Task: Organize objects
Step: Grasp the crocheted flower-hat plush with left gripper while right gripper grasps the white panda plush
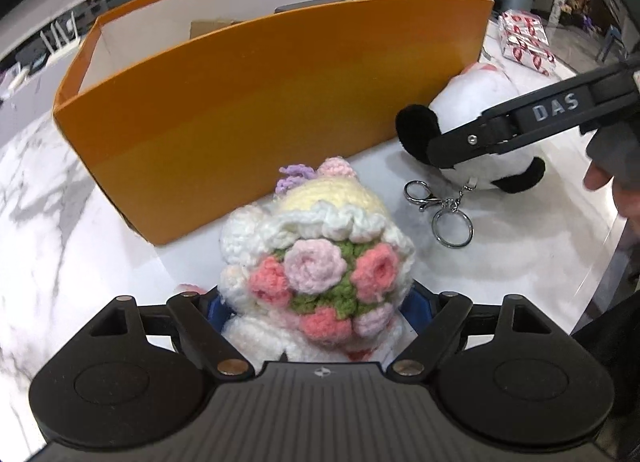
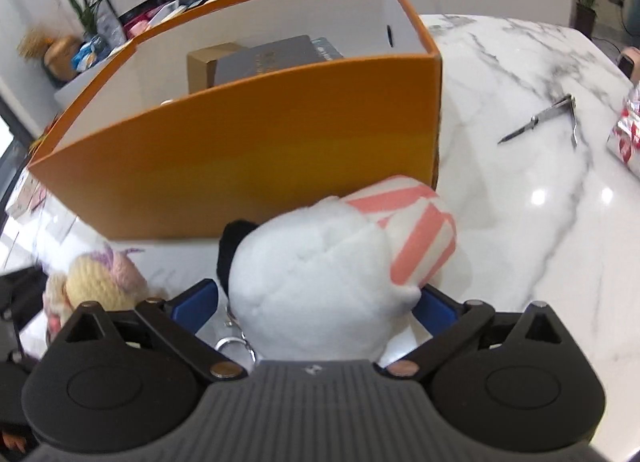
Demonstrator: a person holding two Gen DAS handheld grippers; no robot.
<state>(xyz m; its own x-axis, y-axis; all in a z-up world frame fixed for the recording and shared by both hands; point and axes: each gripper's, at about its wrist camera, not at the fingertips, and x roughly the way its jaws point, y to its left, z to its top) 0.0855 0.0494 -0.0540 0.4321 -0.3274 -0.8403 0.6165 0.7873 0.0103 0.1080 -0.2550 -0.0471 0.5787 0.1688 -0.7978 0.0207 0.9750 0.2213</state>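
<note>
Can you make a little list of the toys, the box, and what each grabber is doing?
box: orange box, open top, some flat things inside
crochet doll: on marble table, between the left hand-held gripper fingers
panda plush: with a keyring, beside the box, between the right hand-held gripper fingers
grip: cannot tell if either squeezes yet

Crocheted flower doll (image 1: 316,262), panda plush keychain (image 1: 480,122): on marble tabletop (image 1: 60,222), before open orange box (image 1: 260,122) holding small boxes.
</note>
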